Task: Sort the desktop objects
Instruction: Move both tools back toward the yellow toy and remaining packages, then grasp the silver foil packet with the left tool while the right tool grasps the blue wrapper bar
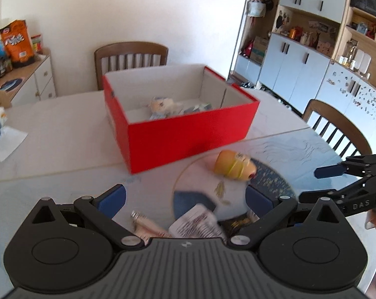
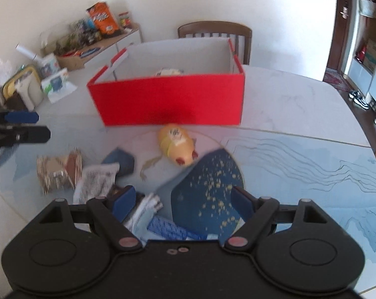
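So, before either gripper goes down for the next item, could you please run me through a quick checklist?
1. Left gripper open and empty: ok.
2. Right gripper open and empty: ok.
3. Red box open-topped, with room beside the items already inside: ok.
4. Yellow toy lies free on the table, clear of the box: ok.
5. Printed packet separate from the things around it: not ok, it overlaps them.
6. What the blue packet below the right gripper is: cannot tell, blurred.
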The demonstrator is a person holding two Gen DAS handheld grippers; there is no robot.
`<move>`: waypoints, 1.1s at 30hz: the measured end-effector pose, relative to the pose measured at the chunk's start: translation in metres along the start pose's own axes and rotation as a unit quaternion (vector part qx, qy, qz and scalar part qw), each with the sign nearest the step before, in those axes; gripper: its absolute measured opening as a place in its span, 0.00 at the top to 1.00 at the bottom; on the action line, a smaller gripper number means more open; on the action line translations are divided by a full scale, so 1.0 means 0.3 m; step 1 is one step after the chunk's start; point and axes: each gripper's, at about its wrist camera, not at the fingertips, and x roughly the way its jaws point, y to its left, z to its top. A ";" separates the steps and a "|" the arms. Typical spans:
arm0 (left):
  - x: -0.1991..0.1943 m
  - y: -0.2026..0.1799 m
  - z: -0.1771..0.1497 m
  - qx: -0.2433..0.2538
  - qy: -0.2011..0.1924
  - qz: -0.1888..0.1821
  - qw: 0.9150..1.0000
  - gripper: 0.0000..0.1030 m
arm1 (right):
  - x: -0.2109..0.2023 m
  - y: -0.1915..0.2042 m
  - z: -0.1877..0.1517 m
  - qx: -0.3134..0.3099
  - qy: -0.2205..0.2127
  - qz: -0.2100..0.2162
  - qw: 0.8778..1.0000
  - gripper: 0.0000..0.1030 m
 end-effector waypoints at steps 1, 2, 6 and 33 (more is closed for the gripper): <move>0.002 0.009 -0.012 -0.001 0.004 0.003 1.000 0.00 | 0.003 0.002 -0.011 -0.003 0.003 0.001 1.000 0.19; 0.004 0.020 -0.024 -0.006 0.008 0.006 1.000 0.00 | 0.007 0.002 -0.024 -0.006 0.005 0.003 1.000 0.19; 0.006 0.048 -0.068 -0.011 0.012 0.013 1.000 0.00 | 0.019 0.003 -0.061 -0.015 0.013 0.009 1.000 0.19; 0.085 0.100 -0.138 0.005 0.059 0.000 0.998 0.00 | 0.157 0.035 -0.143 -0.161 0.073 0.054 0.983 0.34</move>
